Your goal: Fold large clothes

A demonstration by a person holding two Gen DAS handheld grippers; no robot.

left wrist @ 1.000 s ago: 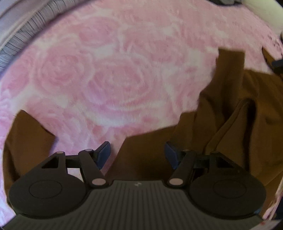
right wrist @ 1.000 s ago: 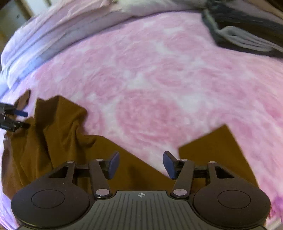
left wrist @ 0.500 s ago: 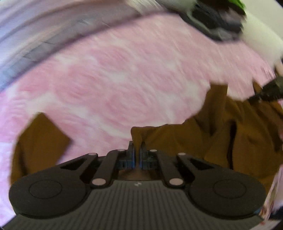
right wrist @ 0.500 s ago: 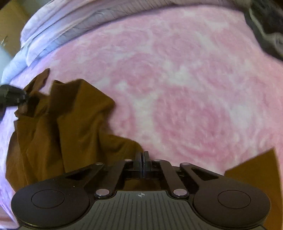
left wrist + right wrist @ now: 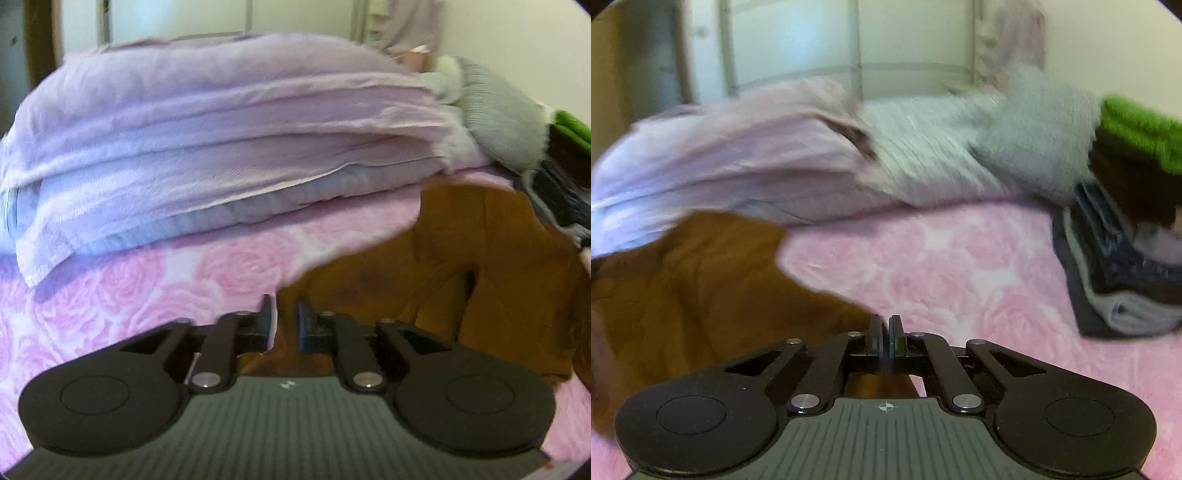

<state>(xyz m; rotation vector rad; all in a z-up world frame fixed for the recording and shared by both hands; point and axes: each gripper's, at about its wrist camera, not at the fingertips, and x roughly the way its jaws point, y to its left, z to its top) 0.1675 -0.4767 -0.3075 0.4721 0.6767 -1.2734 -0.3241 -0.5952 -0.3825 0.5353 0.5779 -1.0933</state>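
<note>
Brown garment (image 5: 480,266) lay bunched on the pink rose-patterned bedspread (image 5: 155,295), spreading to the right of the left gripper (image 5: 284,317) and to the left of the right gripper (image 5: 885,332). Left gripper's fingers (image 5: 266,314) stood slightly apart, having just been opening, brown cloth showing behind the narrow gap; whether any cloth sat between them could not be told. Right gripper's fingers (image 5: 875,332) were pressed together, pinching an edge of the brown garment, cloth visible below them. No containers seen. Beyond the garment, a heap of folded lilac bedding (image 5: 221,140) rested on the bedspread, with a grey knitted piece (image 5: 1030,129) beside it. Further right, a stack of folded clothes (image 5: 1115,266), topped by bright green fabric (image 5: 1137,125). Behind, pale wall and a white frame (image 5: 857,66), blurred.
</note>
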